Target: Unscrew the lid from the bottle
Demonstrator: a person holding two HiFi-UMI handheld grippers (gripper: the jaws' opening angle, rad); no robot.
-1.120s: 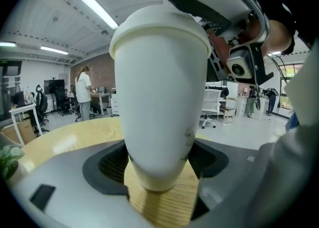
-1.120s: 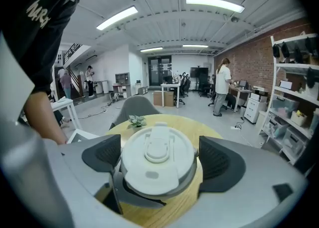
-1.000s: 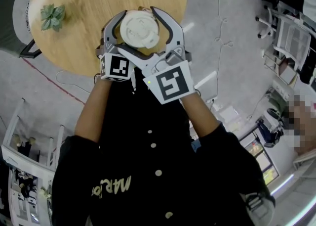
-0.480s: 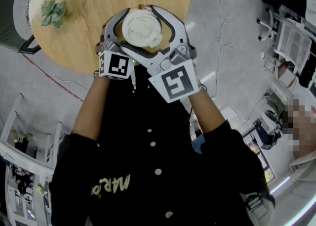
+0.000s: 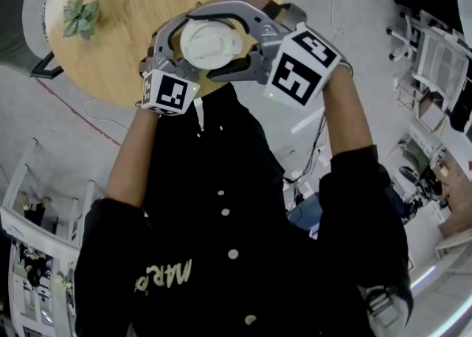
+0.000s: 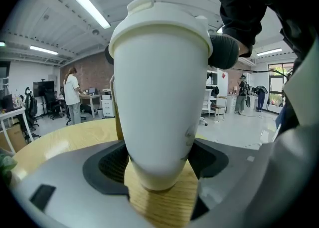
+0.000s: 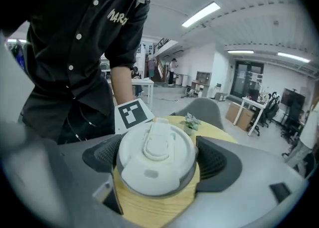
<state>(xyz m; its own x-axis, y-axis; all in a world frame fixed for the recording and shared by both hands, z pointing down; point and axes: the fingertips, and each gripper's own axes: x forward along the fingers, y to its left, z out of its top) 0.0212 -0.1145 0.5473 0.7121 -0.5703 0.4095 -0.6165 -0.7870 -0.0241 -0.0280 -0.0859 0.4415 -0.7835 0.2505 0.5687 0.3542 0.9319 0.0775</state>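
My right gripper (image 5: 210,42) has rolled round above the near edge of the table (image 5: 118,48), clamped on the lid (image 7: 155,164); I keep my left gripper (image 6: 159,163) clamped on the bottle (image 6: 159,87) there, twisting level.

In the head view the bottle (image 6: 159,97) is hidden beneath its lid (image 5: 210,42), and the table (image 5: 118,55) is cut off at its far edge

likely an office: desks (image 7: 253,103), chairs (image 7: 274,103)

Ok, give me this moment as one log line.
left gripper: gripping bottle body | right gripper: gripping lid | lid: on bottle
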